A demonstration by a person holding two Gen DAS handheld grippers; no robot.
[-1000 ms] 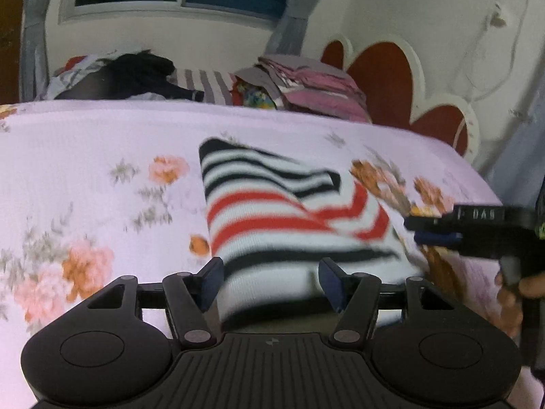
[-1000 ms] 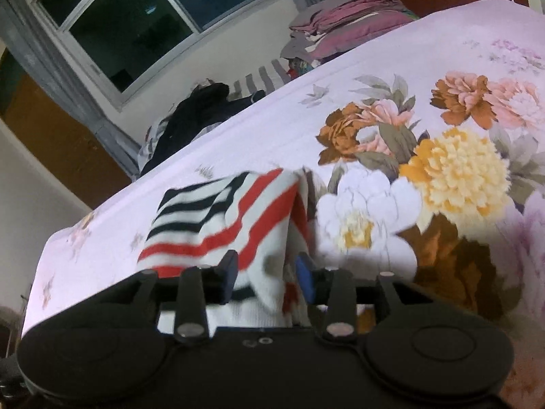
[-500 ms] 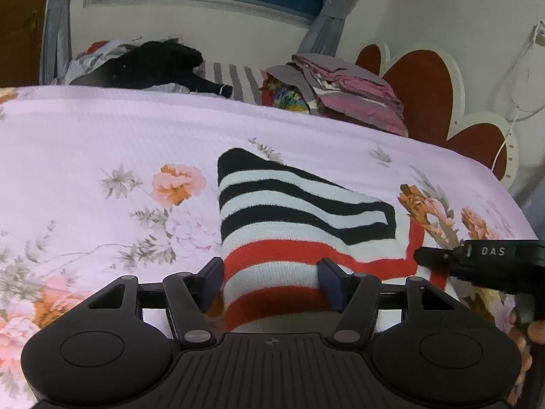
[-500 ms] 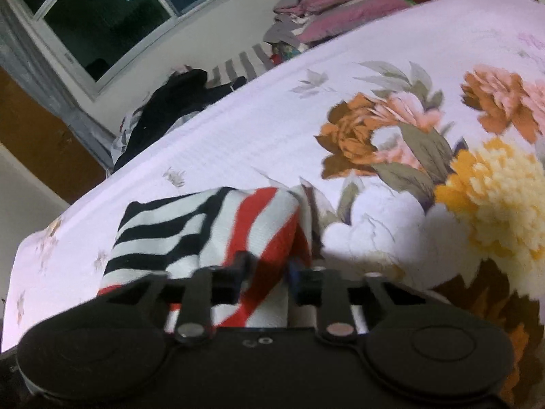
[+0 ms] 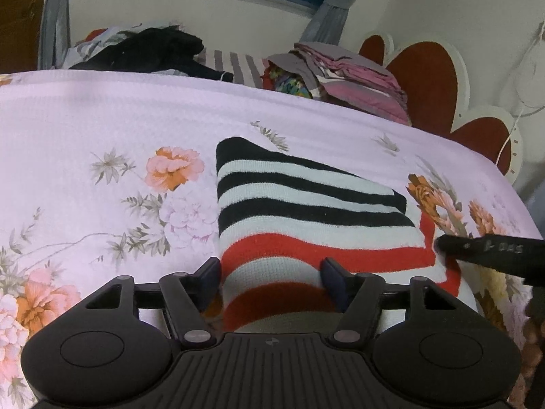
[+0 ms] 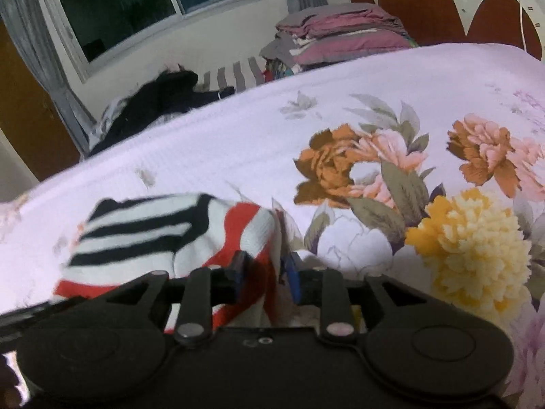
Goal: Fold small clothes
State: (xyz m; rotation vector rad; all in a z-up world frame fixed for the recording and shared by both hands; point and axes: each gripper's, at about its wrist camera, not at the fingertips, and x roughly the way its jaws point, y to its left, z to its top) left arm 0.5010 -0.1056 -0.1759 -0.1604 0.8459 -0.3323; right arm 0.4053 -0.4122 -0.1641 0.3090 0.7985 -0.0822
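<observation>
Striped garment's (image 5: 306, 225) near edge hidden behind left gripper (image 5: 270, 277); right-view stripes motion-blurred.

The striped garment (image 5: 306, 211) is soft ribbed knit, the floral bedspread (image 5: 102, 119) a matt waffle-textured cloth, and the left gripper (image 5: 270, 272) matt black plastic with ridged casing.

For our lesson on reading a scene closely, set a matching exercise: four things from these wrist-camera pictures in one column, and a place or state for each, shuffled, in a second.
Things
1. striped garment
2. left gripper
3. right gripper
4. stack of folded clothes

Places or states
A. at the far edge of the bed, beside the headboard
B. open, fingers astride the near hem
C. lying on the floral bedspread
D. closed on the garment's right edge

Pairs: 1-C, 2-B, 3-D, 4-A
</observation>
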